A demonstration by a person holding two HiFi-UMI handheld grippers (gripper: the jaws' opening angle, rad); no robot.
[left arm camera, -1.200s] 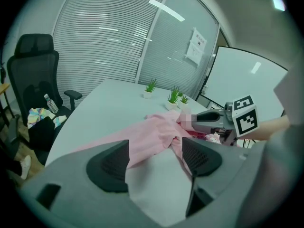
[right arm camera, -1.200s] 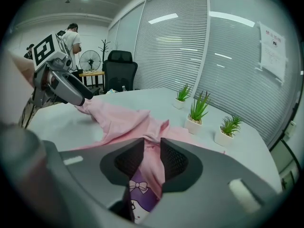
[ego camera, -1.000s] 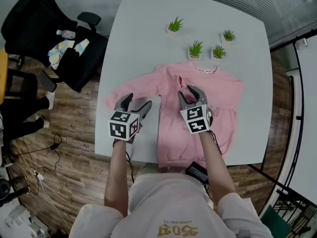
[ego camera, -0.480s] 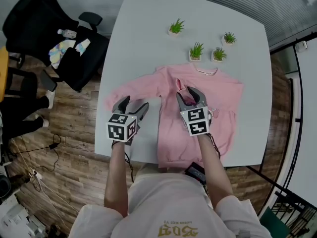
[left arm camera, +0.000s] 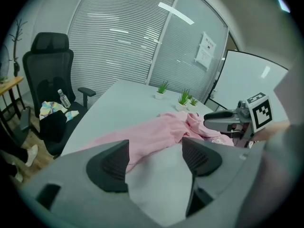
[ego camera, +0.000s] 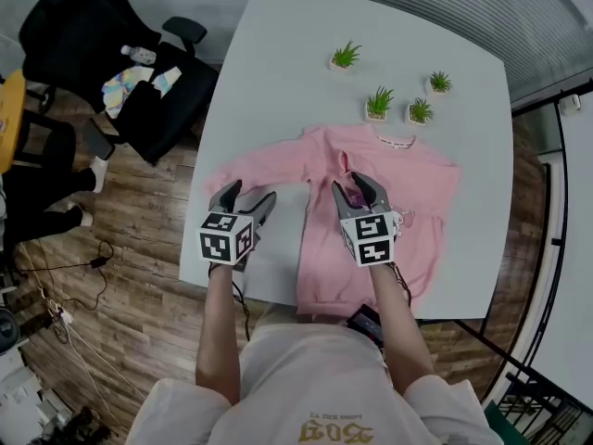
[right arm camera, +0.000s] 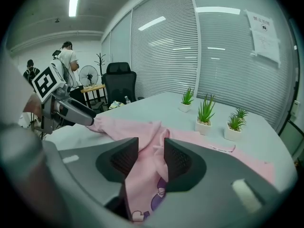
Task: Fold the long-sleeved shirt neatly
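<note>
One table (ego camera: 278, 54) edge runs just below the shirt (ego camera: 417, 202), which lies spread flat, so a hard pull could drag its hem off. The sleeve (ego camera: 250, 170) may bunch. The right gripper (ego camera: 357, 191), its jaws closing on a raised fold, might slip. The left gripper (ego camera: 246, 200) gapes empty beside the sleeve.

White table (ego camera: 278, 72): pink shirt (ego camera: 417, 188) spread near front edge; three potted plants (ego camera: 379, 103) beyond.
</note>
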